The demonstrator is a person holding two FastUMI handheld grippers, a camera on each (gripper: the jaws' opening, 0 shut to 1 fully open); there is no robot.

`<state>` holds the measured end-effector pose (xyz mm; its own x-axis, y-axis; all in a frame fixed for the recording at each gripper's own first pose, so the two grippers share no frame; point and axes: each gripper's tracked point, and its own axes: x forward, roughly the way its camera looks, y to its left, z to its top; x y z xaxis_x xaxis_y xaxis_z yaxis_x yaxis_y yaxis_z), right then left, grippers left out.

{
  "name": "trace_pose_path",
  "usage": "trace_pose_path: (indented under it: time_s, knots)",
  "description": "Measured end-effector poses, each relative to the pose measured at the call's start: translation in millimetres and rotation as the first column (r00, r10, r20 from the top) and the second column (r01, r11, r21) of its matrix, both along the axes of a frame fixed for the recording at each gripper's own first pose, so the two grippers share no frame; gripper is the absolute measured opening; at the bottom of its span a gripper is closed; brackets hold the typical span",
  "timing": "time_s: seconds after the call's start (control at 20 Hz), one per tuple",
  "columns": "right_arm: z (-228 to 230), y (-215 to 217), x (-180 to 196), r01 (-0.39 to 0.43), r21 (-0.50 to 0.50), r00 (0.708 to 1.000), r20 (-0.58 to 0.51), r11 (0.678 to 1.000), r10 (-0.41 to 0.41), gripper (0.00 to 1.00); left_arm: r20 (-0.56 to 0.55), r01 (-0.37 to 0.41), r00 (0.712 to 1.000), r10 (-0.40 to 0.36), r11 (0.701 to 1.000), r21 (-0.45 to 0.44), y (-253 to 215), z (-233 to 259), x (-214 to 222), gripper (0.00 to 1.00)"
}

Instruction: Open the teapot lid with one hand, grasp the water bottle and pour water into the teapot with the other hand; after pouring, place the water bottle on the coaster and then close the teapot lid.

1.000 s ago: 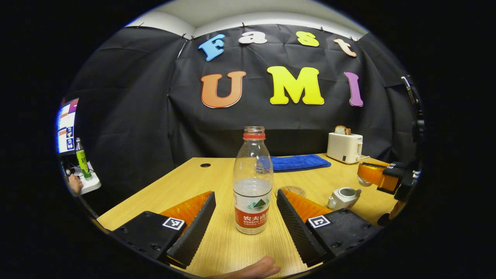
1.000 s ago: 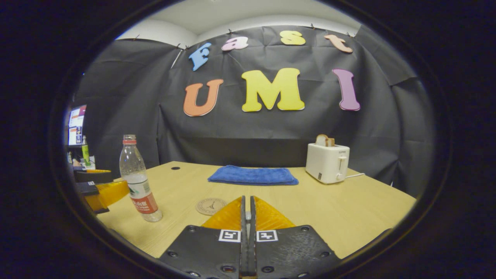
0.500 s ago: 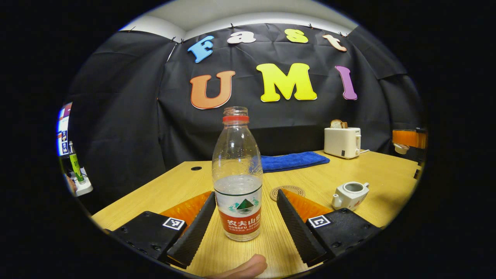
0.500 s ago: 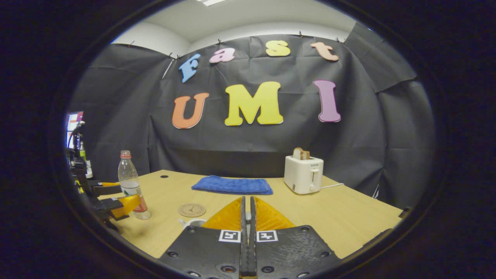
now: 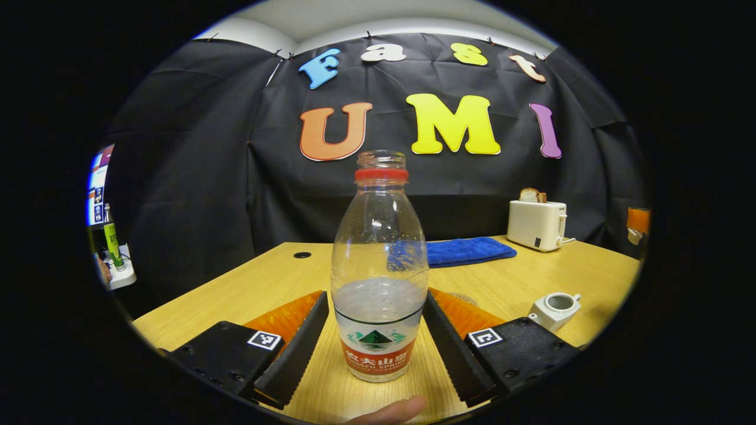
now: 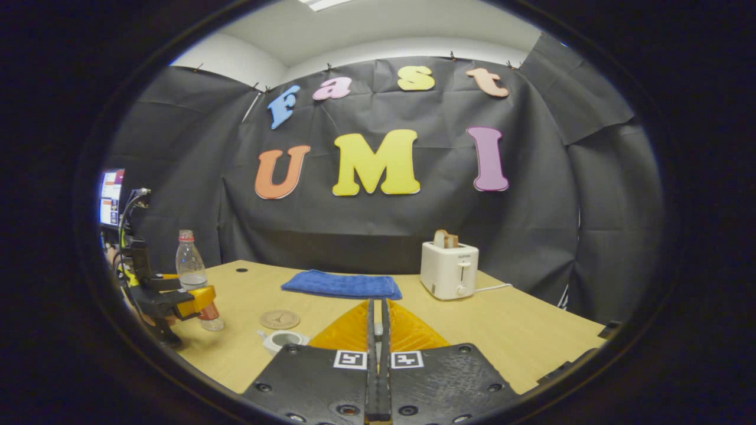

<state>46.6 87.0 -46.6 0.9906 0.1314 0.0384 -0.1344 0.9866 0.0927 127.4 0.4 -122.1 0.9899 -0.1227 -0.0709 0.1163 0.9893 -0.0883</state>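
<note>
Water bottle (image 5: 379, 277) between open left hand-held gripper (image 5: 375, 345)

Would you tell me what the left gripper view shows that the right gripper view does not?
Left gripper view: the bottle standing upright between the open left gripper fingers, and a white lid held up at the far right edge. Right gripper view: the right gripper with fingers closed together, and the whole coaster. Both: bottle, lidless teapot, towel, toaster.
</note>
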Motion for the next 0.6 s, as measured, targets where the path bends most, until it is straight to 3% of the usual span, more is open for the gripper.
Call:
trace_pose_path:
  time_s: [0.1, 0.2, 0.35, 0.6]
  knots:
    - [0, -3, -1, 0.003, 0.003, 1.0, -0.004, 1.0, -0.003, 0.0, 0.025, 0.02, 0.999, -0.02, 1.0, -0.015, -3, 7, -2, 0.93]
    - [-1, -7, -2, 0.008, 0.006, 1.0, -0.007, 1.0, -0.008, 0.0, 0.044, 0.035, 0.998, -0.035, 0.999, -0.01, -5, 11, -5, 0.81]
    - [0, -10, -4, 0.01, 0.006, 1.0, -0.009, 1.0, -0.01, 0.0, 0.032, 0.023, 0.999, -0.024, 1.0, 0.007, -4, 14, -12, 0.79]
    - [-3, -24, -7, 0.021, 0.002, 1.0, -0.012, 1.0, -0.021, 0.0, 0.01, -0.029, 1.0, 0.028, 0.991, 0.13, -1, 22, -23, 0.79]
